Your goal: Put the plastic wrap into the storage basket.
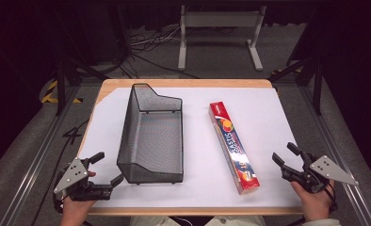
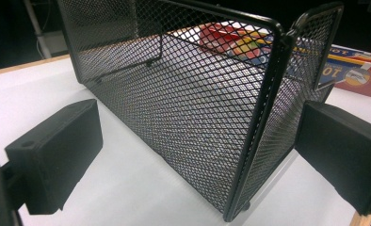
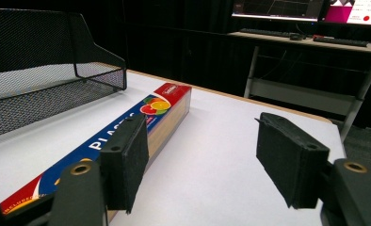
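A black wire-mesh basket (image 1: 127, 127) stands empty on the left half of the white table top; a long red and blue box of plastic wrap (image 1: 233, 146) lies lengthwise to its right. My left gripper (image 1: 108, 168) sits at the front left, open, just short of the basket's near left corner. In the left gripper view the basket (image 2: 183, 103) rises close ahead between the wide jaws of that gripper (image 2: 197, 155), untouched, with the box (image 2: 358, 70) behind it. My right gripper (image 1: 284, 153) is open to the right of the box's near end. In the right gripper view this gripper (image 3: 205, 160) holds nothing; the box (image 3: 169, 101) runs past its left jaw.
The white sheet (image 1: 268, 117) covers a wooden table top with metal rails along both sides. Beyond the far edge stand a grey metal frame (image 1: 219, 21) and loose cables on the floor. A desk with monitors (image 3: 278, 7) shows far off in the right gripper view, and the basket (image 3: 37, 94) at its left.
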Demonstrator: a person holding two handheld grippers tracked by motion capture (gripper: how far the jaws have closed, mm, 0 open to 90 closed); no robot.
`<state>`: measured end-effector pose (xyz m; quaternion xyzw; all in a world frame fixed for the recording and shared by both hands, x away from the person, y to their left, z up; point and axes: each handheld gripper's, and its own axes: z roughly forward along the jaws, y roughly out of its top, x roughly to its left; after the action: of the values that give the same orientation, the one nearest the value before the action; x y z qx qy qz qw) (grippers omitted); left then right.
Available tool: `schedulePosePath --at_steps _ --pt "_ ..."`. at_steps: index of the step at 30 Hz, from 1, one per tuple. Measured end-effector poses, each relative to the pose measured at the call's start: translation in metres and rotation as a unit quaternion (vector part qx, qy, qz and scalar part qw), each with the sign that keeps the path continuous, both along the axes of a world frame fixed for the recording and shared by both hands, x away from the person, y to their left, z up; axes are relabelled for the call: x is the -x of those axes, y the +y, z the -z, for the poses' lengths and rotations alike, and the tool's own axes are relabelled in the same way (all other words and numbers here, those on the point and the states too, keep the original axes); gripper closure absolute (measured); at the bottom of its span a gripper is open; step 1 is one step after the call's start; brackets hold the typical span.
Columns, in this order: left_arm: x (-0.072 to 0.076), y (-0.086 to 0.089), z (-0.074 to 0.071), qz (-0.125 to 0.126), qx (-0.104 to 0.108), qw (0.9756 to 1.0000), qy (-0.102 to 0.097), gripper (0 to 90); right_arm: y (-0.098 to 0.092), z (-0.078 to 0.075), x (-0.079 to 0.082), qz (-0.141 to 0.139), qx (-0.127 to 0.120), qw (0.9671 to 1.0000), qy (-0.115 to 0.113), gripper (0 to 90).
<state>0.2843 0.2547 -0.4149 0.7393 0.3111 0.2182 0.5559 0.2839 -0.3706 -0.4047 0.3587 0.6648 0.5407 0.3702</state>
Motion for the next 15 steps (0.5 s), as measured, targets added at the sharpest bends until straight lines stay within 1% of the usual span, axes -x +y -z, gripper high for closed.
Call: schedulePosePath --at_steps 4,7,8,9,10,13,15 --pt "0.0007 -0.0015 -0.0005 0.003 -0.004 1.0 0.002 2.3 0.0012 0.001 -0.0023 -0.001 -0.002 1.0 0.008 28.3" --pt "0.0 -0.0018 -0.0008 0.001 -0.003 1.0 0.0 2.3 0.0006 0.0009 -0.0035 0.001 -0.002 0.9999 0.014 27.9" --pt "0.0 -0.0018 -0.0008 0.001 -0.003 1.0 0.0 2.3 -0.0005 0.001 -0.006 0.0 -0.005 0.9998 0.02 26.3" --pt "0.0 -0.0019 -0.0013 0.0 -0.001 1.0 0.002 2.3 -0.0008 0.0007 -0.0074 -0.006 -0.008 0.9994 0.033 26.3" --pt "-0.0006 -0.0018 -0.0023 -0.001 -0.001 1.0 0.0 2.3 -0.0012 0.0003 -0.0081 -0.005 -0.012 0.9991 0.04 26.3" --pt "-0.0001 -0.0022 -0.0047 -0.003 -0.002 1.0 0.0 2.2 -0.0013 -0.0013 -0.0088 -0.003 -0.014 0.9988 0.046 25.1" --pt "0.0012 -0.003 -0.0047 -0.002 -0.005 1.0 0.002 2.2 -0.0013 -0.0042 -0.0101 -0.004 -0.016 0.9984 0.055 24.6"
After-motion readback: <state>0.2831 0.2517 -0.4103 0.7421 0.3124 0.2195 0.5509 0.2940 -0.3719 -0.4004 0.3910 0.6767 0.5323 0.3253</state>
